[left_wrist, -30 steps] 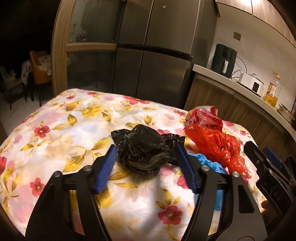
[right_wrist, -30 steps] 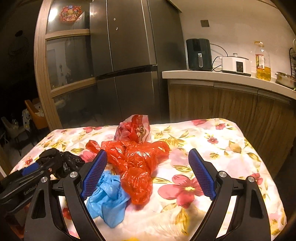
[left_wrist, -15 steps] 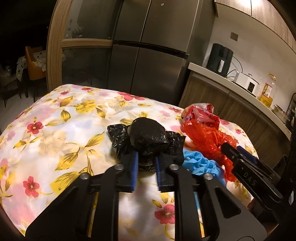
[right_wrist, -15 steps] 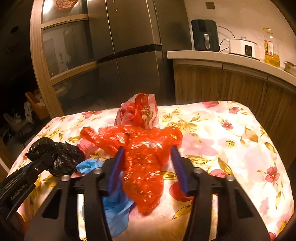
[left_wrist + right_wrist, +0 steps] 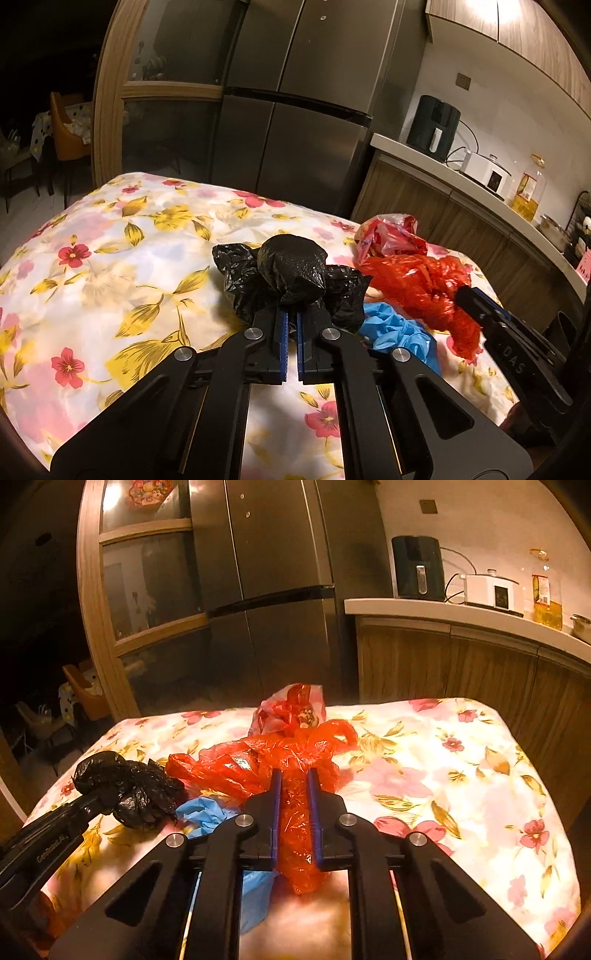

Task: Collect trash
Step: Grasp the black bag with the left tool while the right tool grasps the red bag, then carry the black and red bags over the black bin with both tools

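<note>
A crumpled black plastic bag (image 5: 291,273) lies on the floral tablecloth (image 5: 110,266). My left gripper (image 5: 290,317) is shut on its near edge; the bag also shows in the right wrist view (image 5: 125,782). A crumpled red plastic bag (image 5: 273,757) lies in the middle of the table. My right gripper (image 5: 293,786) is shut on its near part; it also shows in the left wrist view (image 5: 417,284). A blue plastic bag (image 5: 399,328) lies between the two, partly under the red one. A red-and-white printed bag (image 5: 291,709) sits behind the red bag.
The table edge drops off on the right (image 5: 546,775). Behind stand a steel fridge (image 5: 295,110) and a wooden counter (image 5: 461,609) with an air fryer (image 5: 417,568), a white cooker (image 5: 495,590) and an oil bottle (image 5: 546,594).
Both grippers went from wide open to shut: the left closed on the black bag, the right on the red bag. Both moved forward toward the bags.
</note>
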Tool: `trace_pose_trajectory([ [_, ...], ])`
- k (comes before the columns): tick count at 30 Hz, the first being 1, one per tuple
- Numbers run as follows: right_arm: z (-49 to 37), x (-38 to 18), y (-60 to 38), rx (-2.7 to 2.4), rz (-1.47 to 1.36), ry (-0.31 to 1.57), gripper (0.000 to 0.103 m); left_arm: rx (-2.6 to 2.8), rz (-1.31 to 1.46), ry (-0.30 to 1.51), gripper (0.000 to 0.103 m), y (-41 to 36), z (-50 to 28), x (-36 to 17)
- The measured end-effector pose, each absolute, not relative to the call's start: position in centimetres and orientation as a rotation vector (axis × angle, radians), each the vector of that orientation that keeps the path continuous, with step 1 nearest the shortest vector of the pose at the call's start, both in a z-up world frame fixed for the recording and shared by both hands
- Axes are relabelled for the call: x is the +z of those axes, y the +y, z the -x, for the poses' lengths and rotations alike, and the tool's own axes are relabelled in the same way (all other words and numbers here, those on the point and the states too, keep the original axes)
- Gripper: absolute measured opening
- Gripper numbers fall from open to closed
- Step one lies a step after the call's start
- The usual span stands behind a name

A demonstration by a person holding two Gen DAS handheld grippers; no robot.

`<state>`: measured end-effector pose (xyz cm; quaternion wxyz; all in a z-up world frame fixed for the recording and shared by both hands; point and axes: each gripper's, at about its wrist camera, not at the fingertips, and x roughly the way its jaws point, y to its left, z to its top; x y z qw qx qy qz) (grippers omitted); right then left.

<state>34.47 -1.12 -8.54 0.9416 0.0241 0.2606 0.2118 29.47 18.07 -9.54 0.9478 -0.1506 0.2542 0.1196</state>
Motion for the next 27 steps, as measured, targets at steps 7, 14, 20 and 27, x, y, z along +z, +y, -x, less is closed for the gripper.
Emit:
trace_pose_trajectory([
  [7, -33.1, -7.0, -3.9, 0.405, -0.082, 0.480, 0.007, 0.232, 0.280, 0.493, 0.002, 16.8, -28.2, -8.5],
  [14, -30.9, -5.0, -6.4, 0.393, -0.116, 0.421, 0.006, 0.209, 0.266, 0.460, 0.002, 15.2, -26.6, -6.9],
  [20, -28.5, -2.9, -9.3, 0.374, -0.139, 0.359, 0.006, 0.180, 0.248, 0.435, 0.002, 13.0, -25.7, -5.3],
  [27, -26.4, -1.6, -12.7, 0.332, -0.152, 0.318, 0.006, 0.119, 0.215, 0.411, 0.002, 8.8, -25.2, -3.6],
])
